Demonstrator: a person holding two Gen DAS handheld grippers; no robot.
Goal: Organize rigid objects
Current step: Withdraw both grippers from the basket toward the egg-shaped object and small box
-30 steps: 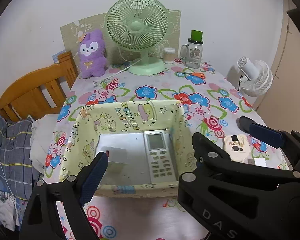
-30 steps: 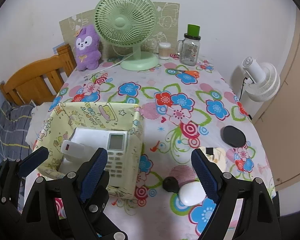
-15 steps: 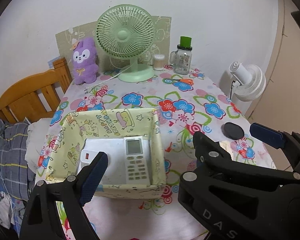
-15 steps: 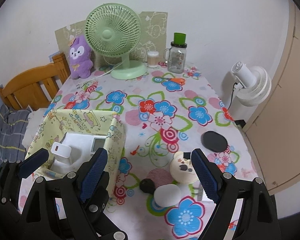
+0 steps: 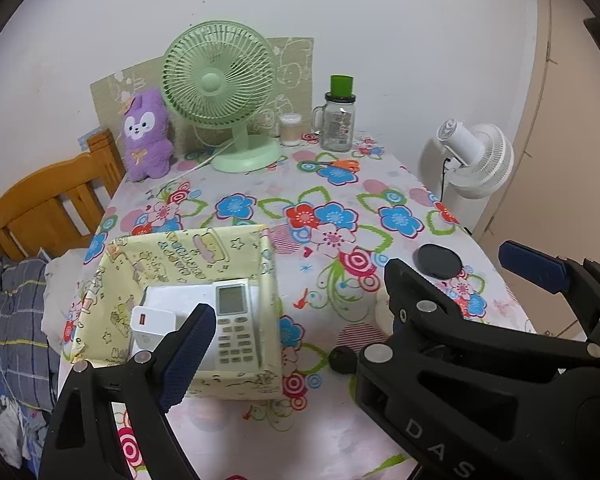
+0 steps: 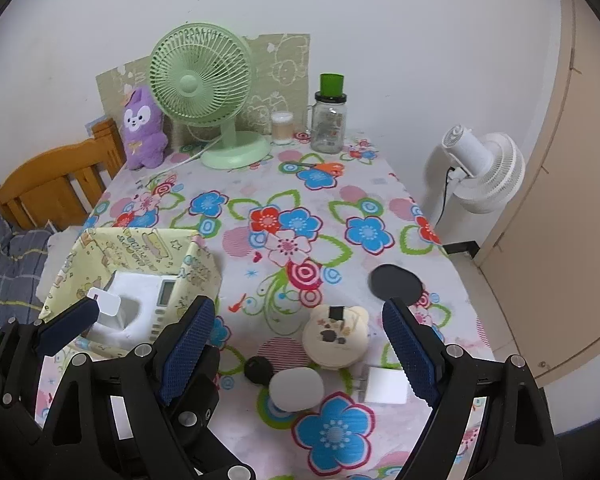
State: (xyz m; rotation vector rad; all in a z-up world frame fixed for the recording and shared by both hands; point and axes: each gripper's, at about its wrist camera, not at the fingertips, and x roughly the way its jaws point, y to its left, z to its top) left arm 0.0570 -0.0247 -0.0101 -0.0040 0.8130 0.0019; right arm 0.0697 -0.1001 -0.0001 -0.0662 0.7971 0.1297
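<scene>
While both claws, left claw [image 5: 352, 308] and right claw [image 6: 298, 346], hang wide and empty, I aim the right at the cream bear-shaped compact [image 6: 335, 336] bound for the yellow fabric bin [image 6: 198, 268].

Yellow cartoon-print box [image 6: 198, 268] holds a white remote [image 5: 236, 326] and charger [image 5: 152, 326]; bear-shaped case [image 6: 335, 336], white pebble-shaped case [image 6: 296, 388], black disc [image 6: 396, 283] lie outside on the tablecloth.

Bare tablecloth [image 6: 260, 184] mid-table; yellow box [image 6: 196, 276] left, green fan [image 6: 200, 80] behind.
</scene>
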